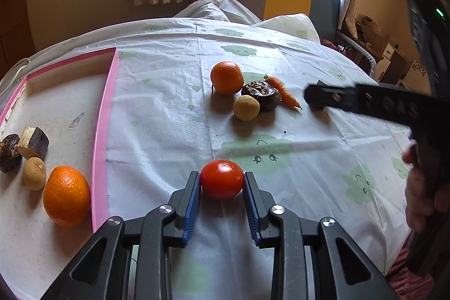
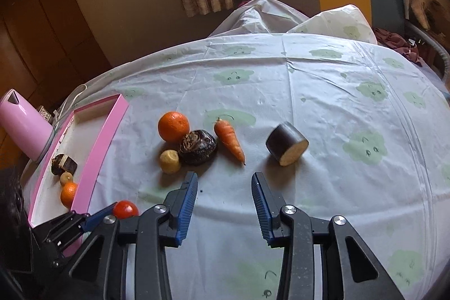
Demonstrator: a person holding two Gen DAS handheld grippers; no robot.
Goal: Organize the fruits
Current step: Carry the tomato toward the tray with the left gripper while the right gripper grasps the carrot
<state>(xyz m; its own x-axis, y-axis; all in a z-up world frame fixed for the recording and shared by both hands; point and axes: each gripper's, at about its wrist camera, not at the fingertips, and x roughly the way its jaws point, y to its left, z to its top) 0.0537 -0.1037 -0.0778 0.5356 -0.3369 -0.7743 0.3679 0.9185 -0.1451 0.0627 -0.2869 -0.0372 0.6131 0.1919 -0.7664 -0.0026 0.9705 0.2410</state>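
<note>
Gripping the tomato [image 1: 222, 179] between its blue pads [image 1: 191, 204], my left gripper [image 1: 222, 182] sat low at the bottom centre of its own view, both pads touching the fruit's sides over the cloth [image 1: 168, 108]. I saw the pink tray [image 1: 105, 131] along the left of that frame, holding an orange [image 1: 67, 196], a small tan fruit [image 1: 34, 173], a cut dark chunk [image 1: 33, 142] and a dark wrinkled piece [image 1: 8, 156] at the far left edge. Above centre on the cloth a second orange [image 1: 227, 78], another tan fruit [image 1: 246, 108], a dark wrinkled fruit [image 1: 261, 96] and a carrot [image 1: 284, 93] lay clustered, most of them touching. My right gripper [image 2: 224, 187] was spread wide with nothing between its pads, at the bottom centre of the right view, just below that cluster. Right of the carrot in that view, and apart from it, lay an eggplant piece [image 2: 287, 144], pale cut face toward me. At the left edge stood a pink kettle [image 2: 24, 128] beside the tray. From the left view, the right gripper's dark fingers reached in from the right edge, with my hand [image 1: 422, 187] behind them.
</note>
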